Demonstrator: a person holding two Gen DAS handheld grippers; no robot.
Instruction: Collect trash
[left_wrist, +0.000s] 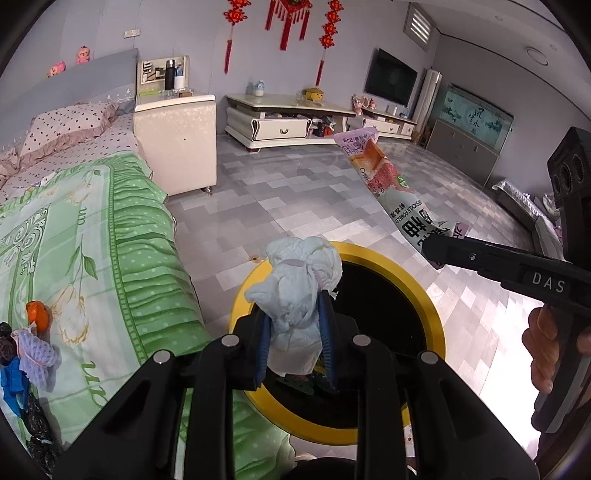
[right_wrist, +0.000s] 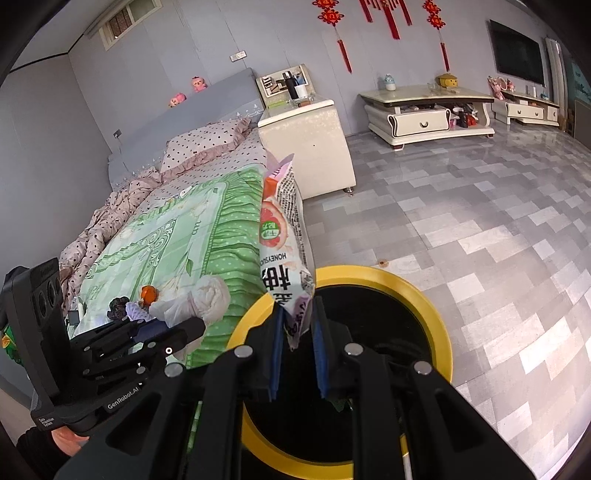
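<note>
Left wrist view: crumpled tissue (left_wrist: 295, 295) hides much of bin (left_wrist: 424, 295).

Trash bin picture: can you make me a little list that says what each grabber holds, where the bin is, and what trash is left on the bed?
left gripper: shut on crumpled tissue
right gripper: shut on snack wrapper
bin: yellow rim, dark inside, on the floor beside the bed, below both grippers
in the bin yet: neither piece, both held above it
left on the bed: orange peel, mesh fruit sleeve, dark bits I cannot identify
</note>
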